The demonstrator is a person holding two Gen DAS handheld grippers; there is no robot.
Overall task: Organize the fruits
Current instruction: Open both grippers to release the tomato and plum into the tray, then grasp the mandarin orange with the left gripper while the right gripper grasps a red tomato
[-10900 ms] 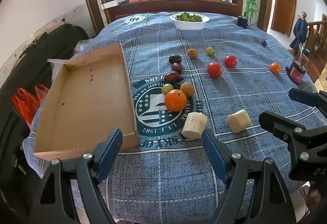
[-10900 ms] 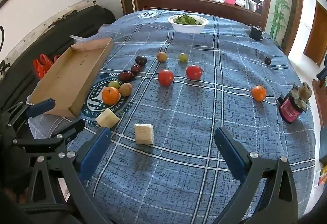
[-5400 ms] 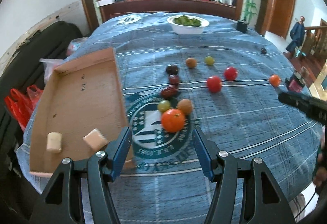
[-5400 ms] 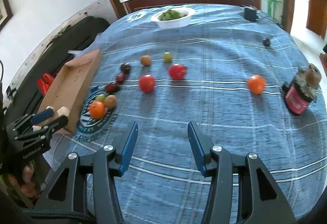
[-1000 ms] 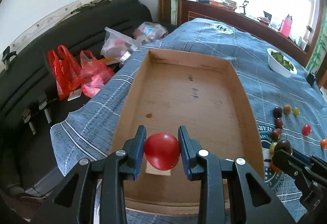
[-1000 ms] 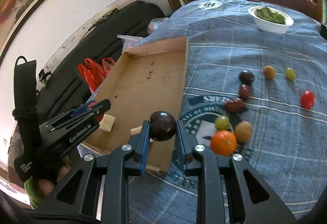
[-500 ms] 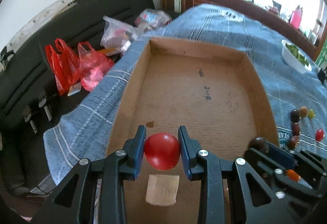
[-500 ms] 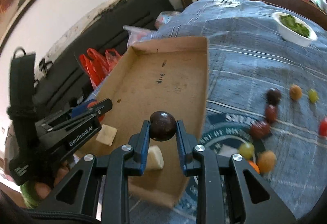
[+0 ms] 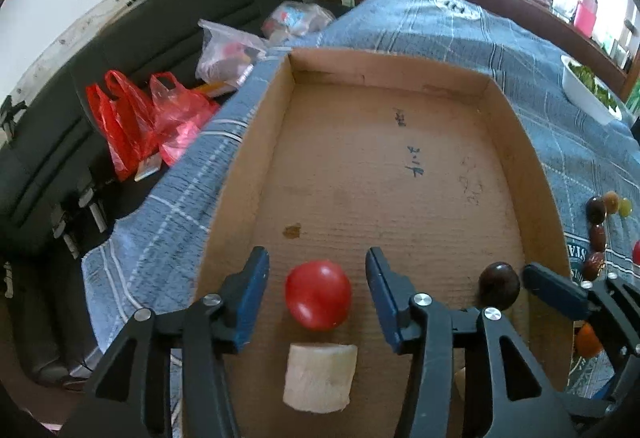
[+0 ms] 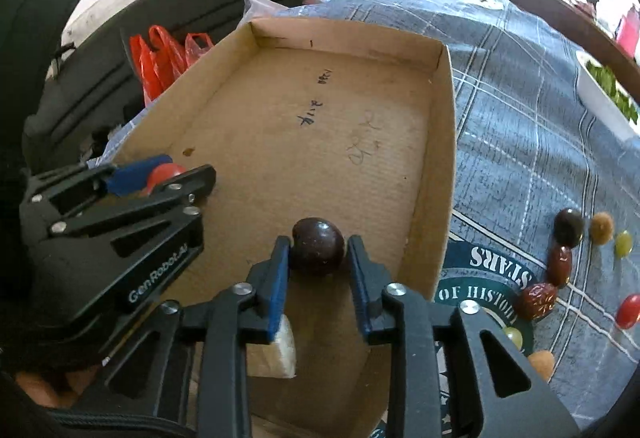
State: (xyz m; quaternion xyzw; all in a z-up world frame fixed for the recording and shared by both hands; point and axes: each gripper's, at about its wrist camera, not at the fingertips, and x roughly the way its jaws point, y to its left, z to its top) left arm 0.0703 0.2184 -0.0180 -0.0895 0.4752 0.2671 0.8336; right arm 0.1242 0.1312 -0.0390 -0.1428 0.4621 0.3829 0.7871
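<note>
"GenRobot.AI"-marked left gripper (image 9: pixel 316 292) spread around red tomato (image 9: pixel 318 300), right gripper (image 10: pixel 318 270) clamping dark plum (image 10: pixel 318 246), over cardboard tray (image 10: pixel 442 166).

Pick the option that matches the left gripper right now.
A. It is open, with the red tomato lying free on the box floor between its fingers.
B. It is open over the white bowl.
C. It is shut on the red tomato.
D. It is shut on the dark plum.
A: the left gripper has its jaws spread, with a gap on both sides of the red tomato, which sits on the floor of the cardboard box.
</note>
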